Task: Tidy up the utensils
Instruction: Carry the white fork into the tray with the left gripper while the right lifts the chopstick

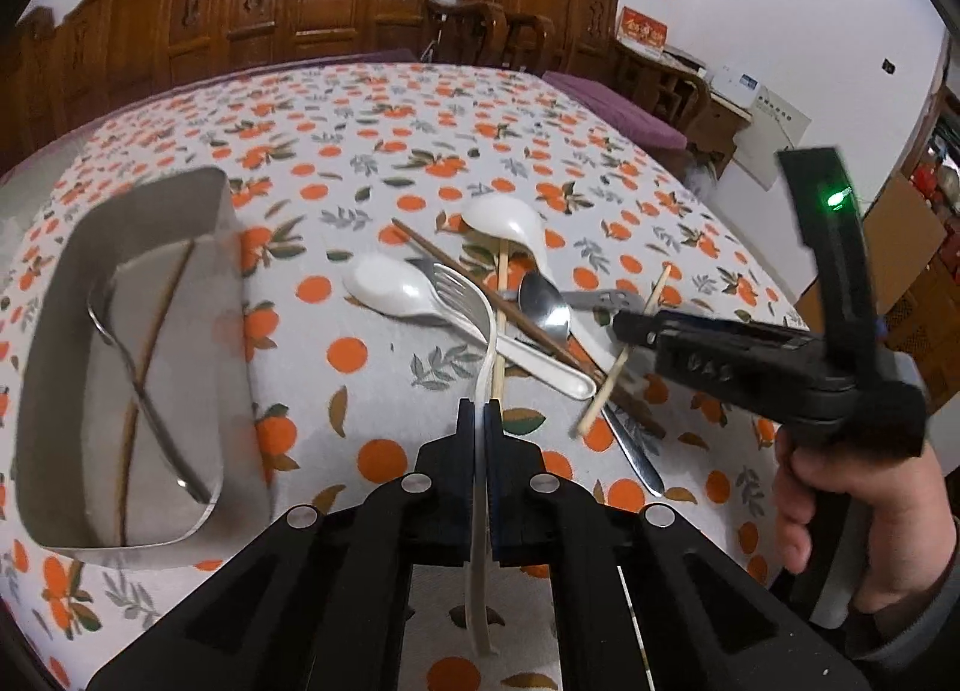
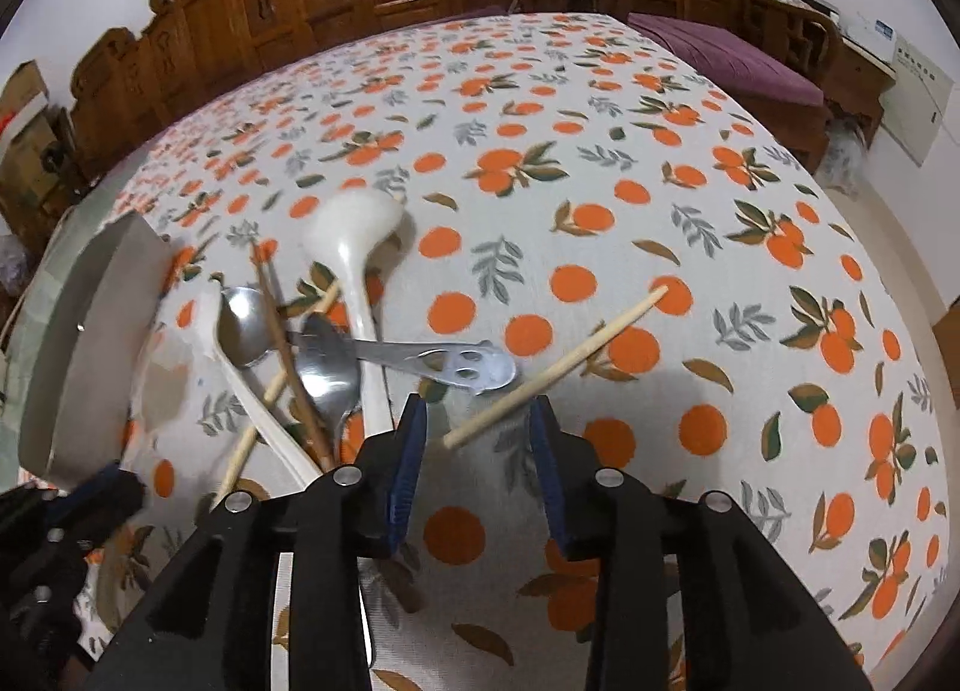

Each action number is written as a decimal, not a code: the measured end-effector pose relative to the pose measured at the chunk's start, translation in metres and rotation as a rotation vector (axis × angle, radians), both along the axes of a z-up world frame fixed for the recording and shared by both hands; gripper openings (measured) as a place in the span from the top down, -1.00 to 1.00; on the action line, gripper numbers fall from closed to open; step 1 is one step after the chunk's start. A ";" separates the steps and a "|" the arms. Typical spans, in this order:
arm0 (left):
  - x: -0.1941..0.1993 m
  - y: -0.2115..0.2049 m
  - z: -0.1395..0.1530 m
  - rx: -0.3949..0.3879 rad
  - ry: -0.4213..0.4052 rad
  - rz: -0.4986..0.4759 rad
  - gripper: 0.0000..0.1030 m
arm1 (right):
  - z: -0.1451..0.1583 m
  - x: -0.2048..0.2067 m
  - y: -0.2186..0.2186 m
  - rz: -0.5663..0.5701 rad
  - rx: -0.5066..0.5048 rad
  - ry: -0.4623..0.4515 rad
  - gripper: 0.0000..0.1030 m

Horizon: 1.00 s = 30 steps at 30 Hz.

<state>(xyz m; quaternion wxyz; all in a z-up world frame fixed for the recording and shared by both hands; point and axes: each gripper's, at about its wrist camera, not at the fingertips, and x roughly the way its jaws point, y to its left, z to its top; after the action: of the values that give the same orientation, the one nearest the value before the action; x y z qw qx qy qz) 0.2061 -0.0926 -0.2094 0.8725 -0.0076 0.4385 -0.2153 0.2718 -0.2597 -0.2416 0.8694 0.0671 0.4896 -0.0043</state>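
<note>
Left wrist view: we saw left tongs (image 1: 479, 412) clenched on white fork (image 1: 474, 319) handle, fork head over utensil pile (image 1: 528, 307) on table (image 1: 390, 162). Metal tray (image 1: 222, 247) sat left of pile, holding a chopstick and a metal utensil. Right tongs (image 2: 478, 409) were released, pale chopstick (image 2: 558, 370) between jaws, right of pile.

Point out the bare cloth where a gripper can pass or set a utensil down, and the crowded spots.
Free: the orange-print tablecloth right of the pale wooden chopstick, and the far stretch behind the white plastic ladle. A narrower strip runs between the rectangular steel tray and the white plastic spoon. Crowded: the crossed pile around the steel spoon.
</note>
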 end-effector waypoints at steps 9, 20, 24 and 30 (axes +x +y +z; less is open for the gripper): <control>-0.007 0.009 0.021 -0.013 -0.057 0.006 0.95 | 0.000 -0.009 -0.013 -0.054 -0.001 0.019 0.42; -0.016 0.029 0.042 -0.018 -0.121 0.042 0.95 | -0.001 -0.009 -0.034 -0.159 0.035 0.023 0.89; -0.014 0.039 0.047 -0.018 -0.133 0.060 0.95 | -0.001 -0.008 -0.037 -0.159 0.018 0.020 0.89; -0.011 0.053 0.054 -0.019 -0.145 0.079 0.95 | 0.011 -0.010 -0.041 -0.144 0.017 -0.022 0.89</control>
<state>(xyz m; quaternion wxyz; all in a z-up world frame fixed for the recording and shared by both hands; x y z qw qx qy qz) 0.1950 -0.0396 -0.1553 0.9097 -0.0177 0.3715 -0.1850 0.2616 -0.3009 -0.2306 0.8714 0.1097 0.4741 -0.0620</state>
